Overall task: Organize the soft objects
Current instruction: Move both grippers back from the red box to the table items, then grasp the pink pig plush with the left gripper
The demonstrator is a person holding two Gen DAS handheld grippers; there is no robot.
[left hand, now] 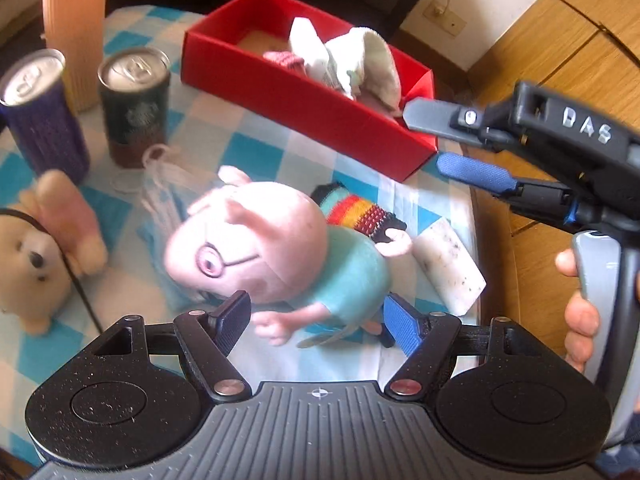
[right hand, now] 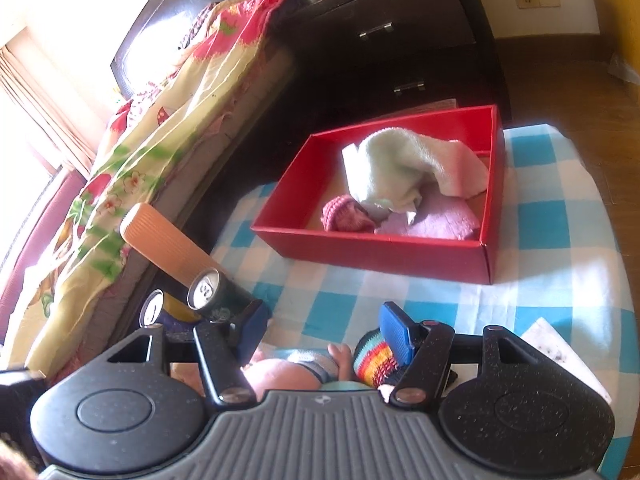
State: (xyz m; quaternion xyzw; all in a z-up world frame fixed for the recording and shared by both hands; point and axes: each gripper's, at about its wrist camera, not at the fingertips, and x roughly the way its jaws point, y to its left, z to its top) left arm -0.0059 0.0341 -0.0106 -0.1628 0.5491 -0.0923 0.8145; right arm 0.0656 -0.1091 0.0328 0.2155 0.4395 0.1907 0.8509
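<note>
Closest to you, your left gripper (left hand: 316, 320) hangs over the pig plush (left hand: 280, 248), its fingers spread to either side of the toy's lower body with no pad pressing on it, so nothing is gripped there yet. The pig lies on its side on the checked cloth (left hand: 256, 148), head toward the cans. Your right gripper (left hand: 436, 140) hovers past the pig, near the corner of the red box (left hand: 320, 108); its fingers stand apart and, in the left wrist view, nothing is between them. In the right wrist view the rainbow knit piece (right hand: 374, 360) lies just below that gripper's blue pad, though I cannot tell if they touch. Beside the pig on the cloth you still have that knit piece, a white speckled block (left hand: 448, 268), a pale blue bundle with strings (left hand: 164, 196) and, at the left edge, a tan bear plush (left hand: 32, 264). Two cans (left hand: 134, 108) and a ribbed peach cylinder (left hand: 74, 28) stand behind them and look like hard things to leave alone. Farthest out, the red box already holds a pale green towel (right hand: 404, 164), a pink knit item (right hand: 346, 214) and a lilac cloth (right hand: 436, 220). So I judge you partway through: three soft things are boxed, and the pig, the bear, the knit piece and the bundle are left.
</note>
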